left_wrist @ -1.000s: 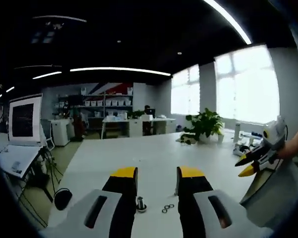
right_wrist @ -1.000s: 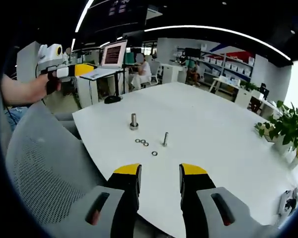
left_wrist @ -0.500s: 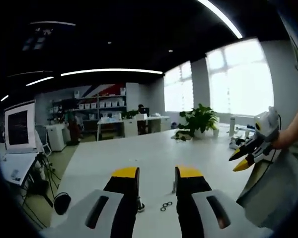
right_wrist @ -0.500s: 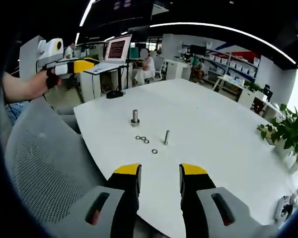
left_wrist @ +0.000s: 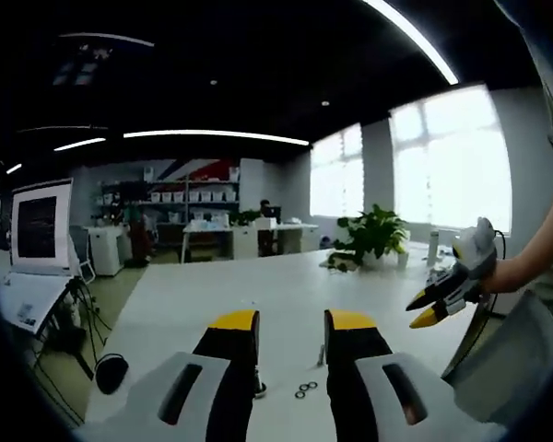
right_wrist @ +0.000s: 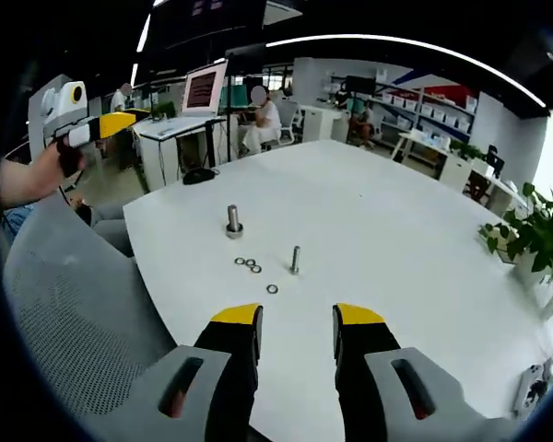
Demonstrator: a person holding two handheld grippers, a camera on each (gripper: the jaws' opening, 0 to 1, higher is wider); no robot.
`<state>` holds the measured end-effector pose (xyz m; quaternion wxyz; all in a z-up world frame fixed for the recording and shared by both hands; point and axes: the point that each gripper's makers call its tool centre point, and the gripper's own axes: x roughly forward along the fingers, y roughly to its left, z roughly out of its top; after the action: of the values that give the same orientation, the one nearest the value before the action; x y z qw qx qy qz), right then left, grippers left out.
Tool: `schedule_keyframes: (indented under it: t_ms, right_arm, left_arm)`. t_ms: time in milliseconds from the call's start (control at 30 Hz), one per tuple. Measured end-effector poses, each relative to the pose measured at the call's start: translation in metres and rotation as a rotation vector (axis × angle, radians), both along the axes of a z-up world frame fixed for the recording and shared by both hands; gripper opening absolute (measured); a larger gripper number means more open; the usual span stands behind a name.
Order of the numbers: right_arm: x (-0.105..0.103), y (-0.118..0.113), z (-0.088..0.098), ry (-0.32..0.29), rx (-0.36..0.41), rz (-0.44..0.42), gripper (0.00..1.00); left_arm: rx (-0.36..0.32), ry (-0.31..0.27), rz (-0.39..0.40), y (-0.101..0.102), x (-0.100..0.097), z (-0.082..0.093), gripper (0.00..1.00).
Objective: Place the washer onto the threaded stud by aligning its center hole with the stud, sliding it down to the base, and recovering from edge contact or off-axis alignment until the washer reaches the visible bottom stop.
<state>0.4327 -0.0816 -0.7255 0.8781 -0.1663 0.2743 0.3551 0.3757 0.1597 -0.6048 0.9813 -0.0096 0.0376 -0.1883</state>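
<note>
Nothing of the task is done yet, judging by the left gripper view: the left tongs (left_wrist: 291,324) stand spread with nothing between them, held above the near edge of the white surface (left_wrist: 258,285). Between their jaws, low down, a few washers (left_wrist: 305,389) lie flat on the surface, and a stud (left_wrist: 257,384) peeks out beside the left jaw, mostly hidden by it. The right tongs (left_wrist: 426,308) come in from the right in a person's hand, held in the air well apart from the parts; their yellow tips look slightly parted, though they are small here. A monitor (left_wrist: 40,225) at the left shows a dark window whose text is too small to read.

In the right gripper view the right tongs (right_wrist: 295,320) are plainly spread and empty, hovering over the near part of the surface (right_wrist: 387,239). Four washers (right_wrist: 250,265) lie loose, three close together and one nearer the tongs. A slim stud (right_wrist: 295,260) stands upright just beside them, and a thicker stud (right_wrist: 232,221) on a wide base stands a little farther off. Both are bare. Picking up a washer, lining up its hole, and sliding it to the base all remain. No brand or label can be read.
</note>
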Motion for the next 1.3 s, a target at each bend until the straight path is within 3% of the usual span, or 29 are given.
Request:
schedule_keyframes:
  t_ms: [467, 1000, 1300]
  right_arm:
    - [0.035, 0.046, -0.033, 0.063, -0.013, 0.031, 0.33]
    - [0.037, 0.069, -0.073, 0.161, -0.051, 0.066, 0.31]
    - [0.038, 0.075, -0.097, 0.213, -0.111, 0.107, 0.29]
  left_arm:
    - [0.016, 0.014, 0.0, 0.0, 0.0, -0.004, 0.26]
    - [0.03, 0.047, -0.001, 0.0, 0.002, -0.012, 0.26]
    - [0.029, 0.063, 0.004, 0.0, 0.002, -0.015, 0.26]
